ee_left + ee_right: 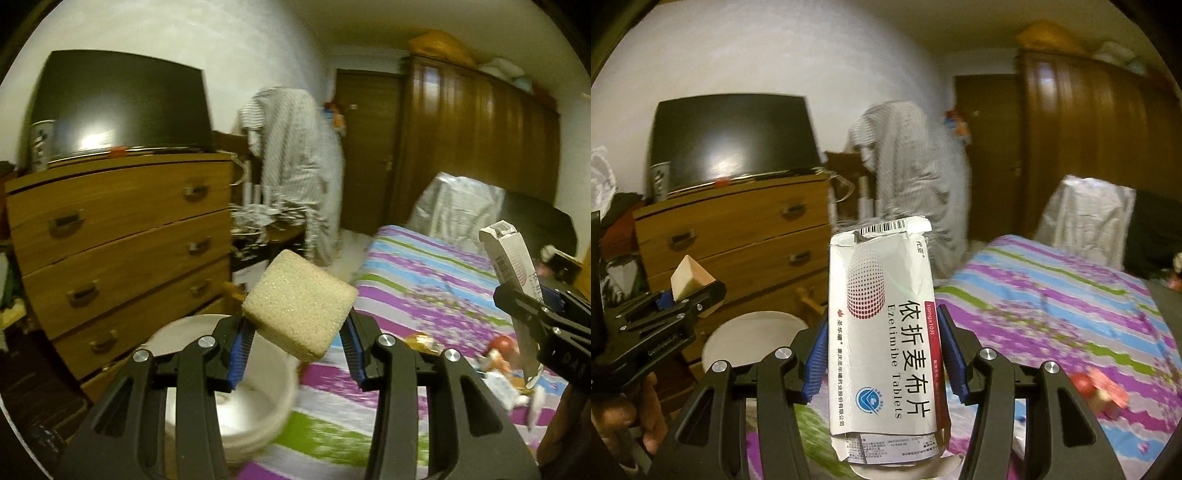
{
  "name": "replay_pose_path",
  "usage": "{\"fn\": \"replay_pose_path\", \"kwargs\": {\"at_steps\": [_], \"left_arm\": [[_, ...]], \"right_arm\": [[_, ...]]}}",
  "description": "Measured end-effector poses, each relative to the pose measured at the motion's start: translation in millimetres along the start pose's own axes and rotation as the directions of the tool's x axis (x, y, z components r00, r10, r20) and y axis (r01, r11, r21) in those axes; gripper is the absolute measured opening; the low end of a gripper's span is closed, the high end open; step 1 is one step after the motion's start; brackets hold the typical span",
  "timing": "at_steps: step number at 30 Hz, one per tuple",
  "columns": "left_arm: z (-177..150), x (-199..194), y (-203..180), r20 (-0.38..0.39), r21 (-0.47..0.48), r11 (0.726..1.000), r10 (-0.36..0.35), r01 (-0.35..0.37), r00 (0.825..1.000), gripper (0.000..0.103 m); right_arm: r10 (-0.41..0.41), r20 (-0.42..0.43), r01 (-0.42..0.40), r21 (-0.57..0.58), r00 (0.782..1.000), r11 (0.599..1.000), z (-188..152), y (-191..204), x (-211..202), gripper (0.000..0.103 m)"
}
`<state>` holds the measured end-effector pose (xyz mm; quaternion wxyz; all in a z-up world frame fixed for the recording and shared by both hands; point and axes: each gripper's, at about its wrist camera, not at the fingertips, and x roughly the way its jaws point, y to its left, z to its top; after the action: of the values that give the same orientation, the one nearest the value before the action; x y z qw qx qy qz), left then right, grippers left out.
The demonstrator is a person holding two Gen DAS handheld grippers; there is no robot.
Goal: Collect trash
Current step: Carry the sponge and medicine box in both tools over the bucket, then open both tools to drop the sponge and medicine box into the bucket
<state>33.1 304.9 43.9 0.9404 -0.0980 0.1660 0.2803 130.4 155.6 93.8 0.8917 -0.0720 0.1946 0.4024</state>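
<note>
The right claw (882,354) grips a torn white medicine box (882,332) printed "Ezetimibe Tablets", held upright above the striped bed (1052,295). The left claw (295,332) clamps a beige sponge (299,306) over a white bucket (258,406) beside a wooden dresser (122,240).

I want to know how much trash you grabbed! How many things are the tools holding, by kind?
Sponge: 1, in the left tool
Tablet box: 1, in the right tool
Total: 2
</note>
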Motion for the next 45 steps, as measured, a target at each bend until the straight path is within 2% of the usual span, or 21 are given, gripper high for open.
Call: {"fn": "replay_pose_path", "kwargs": {"at_steps": [5,10,19,20,24,28,36,45], "left_arm": [[6,11,43,-0.039,-0.031,0.998,0.062,-0.063,0.997,0.041],[6,28,82,-0.096,-0.049,0.993,0.102,-0.107,0.990,0.041],[-2,70,114,-0.219,-0.059,0.990,0.113,-0.129,0.969,0.042],[-3,74,116,-0.228,-0.059,0.990,0.113,-0.130,0.967,0.042],[-6,87,124,-0.257,-0.068,0.989,0.111,-0.132,0.960,0.041],[-9,97,133,-0.275,-0.074,0.987,0.114,-0.140,0.955,0.042],[-19,112,147,-0.313,-0.088,0.986,0.110,-0.144,0.943,0.041],[-22,115,151,-0.314,-0.091,0.986,0.108,-0.143,0.943,0.041]], "right_arm": [[0.098,-0.085,-0.100,-0.018,0.991,0.995,27,46,60,0.055],[0.169,-0.191,-0.178,-0.030,0.967,0.984,41,82,121,0.055],[0.248,-0.392,-0.277,-0.018,0.886,0.961,44,128,213,0.055],[0.260,-0.423,-0.292,-0.012,0.868,0.956,44,134,226,0.055],[0.273,-0.488,-0.310,0.005,0.829,0.951,33,139,254,0.055],[0.275,-0.522,-0.310,0.021,0.807,0.951,24,145,278,0.055],[0.283,-0.536,-0.311,0.039,0.796,0.950,18,148,296,0.055],[0.289,-0.539,-0.318,0.042,0.791,0.947,17,149,300,0.055]]}}
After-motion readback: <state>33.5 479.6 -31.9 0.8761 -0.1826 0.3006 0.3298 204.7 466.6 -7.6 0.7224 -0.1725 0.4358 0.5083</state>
